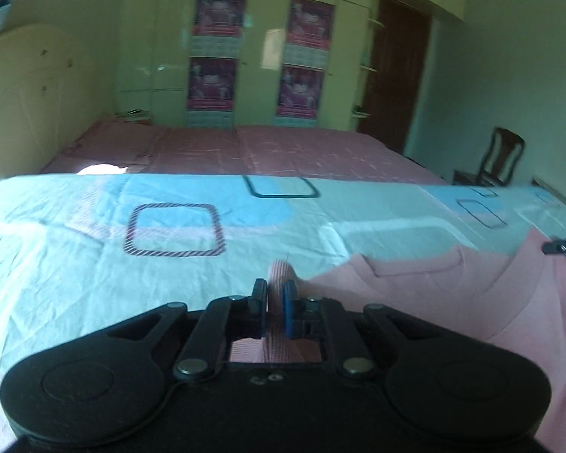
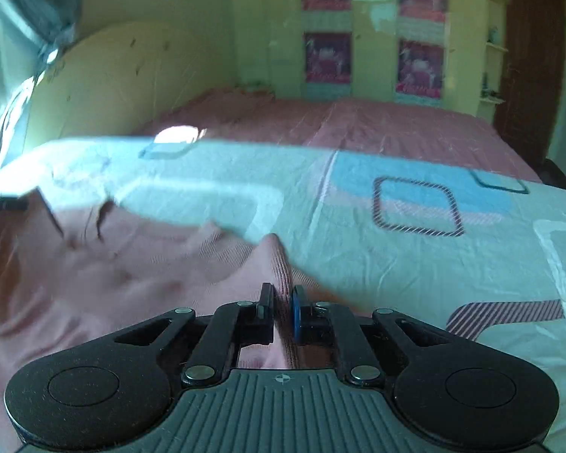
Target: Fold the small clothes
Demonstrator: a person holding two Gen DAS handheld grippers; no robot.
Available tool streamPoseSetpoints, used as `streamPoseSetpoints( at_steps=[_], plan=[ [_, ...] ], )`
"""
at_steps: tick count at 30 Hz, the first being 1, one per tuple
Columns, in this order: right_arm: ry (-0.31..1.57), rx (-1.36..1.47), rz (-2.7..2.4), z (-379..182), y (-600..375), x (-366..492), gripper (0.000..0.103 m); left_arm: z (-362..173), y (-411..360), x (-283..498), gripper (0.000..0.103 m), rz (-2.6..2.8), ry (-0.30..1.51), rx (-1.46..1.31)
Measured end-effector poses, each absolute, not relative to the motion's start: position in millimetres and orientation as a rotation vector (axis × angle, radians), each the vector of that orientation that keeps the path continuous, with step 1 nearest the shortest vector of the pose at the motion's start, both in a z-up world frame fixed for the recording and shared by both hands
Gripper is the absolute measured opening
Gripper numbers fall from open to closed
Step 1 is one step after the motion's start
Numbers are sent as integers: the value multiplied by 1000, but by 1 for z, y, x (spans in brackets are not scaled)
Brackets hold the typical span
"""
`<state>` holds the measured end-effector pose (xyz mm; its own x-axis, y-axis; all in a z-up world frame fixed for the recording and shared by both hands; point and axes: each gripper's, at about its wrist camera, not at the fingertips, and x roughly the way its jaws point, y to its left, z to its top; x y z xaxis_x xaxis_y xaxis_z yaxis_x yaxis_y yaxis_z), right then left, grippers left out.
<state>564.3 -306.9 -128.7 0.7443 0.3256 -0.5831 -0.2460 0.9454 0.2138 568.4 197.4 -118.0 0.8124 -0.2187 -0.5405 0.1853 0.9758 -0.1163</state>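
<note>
Patterned bedsheet (image 1: 75, 264), pink garment (image 1: 452, 302) pinched in left gripper (image 1: 274, 294), right gripper (image 2: 283, 300)

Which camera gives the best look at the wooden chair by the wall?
The left wrist view. The wooden chair shows its back and seat at the right, beyond the bed. The right wrist view does not show it; only a dark patch sits at its right edge.

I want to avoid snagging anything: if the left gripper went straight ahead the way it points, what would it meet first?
Likely the light blue patterned bedsheet just beyond the pink knit garment that the left gripper is pinching; depth is unclear.
</note>
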Motion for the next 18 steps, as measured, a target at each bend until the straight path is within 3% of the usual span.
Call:
streamPoseSetpoints(
  at_steps=[9,15,17,18],
  plan=[
    [726,128,228,-141,-295,598,8,-115,181,596,7,-167,601,-23],
    [803,127,175,-165,-296,603,8,-152,168,606,10,-126,711,120],
    [802,112,162,-162,-293,602,8,-149,166,605,18,-99,710,144],
    [798,98,148,-158,-292,600,12,-145,166,602,33,-63,706,155]
  ],
)
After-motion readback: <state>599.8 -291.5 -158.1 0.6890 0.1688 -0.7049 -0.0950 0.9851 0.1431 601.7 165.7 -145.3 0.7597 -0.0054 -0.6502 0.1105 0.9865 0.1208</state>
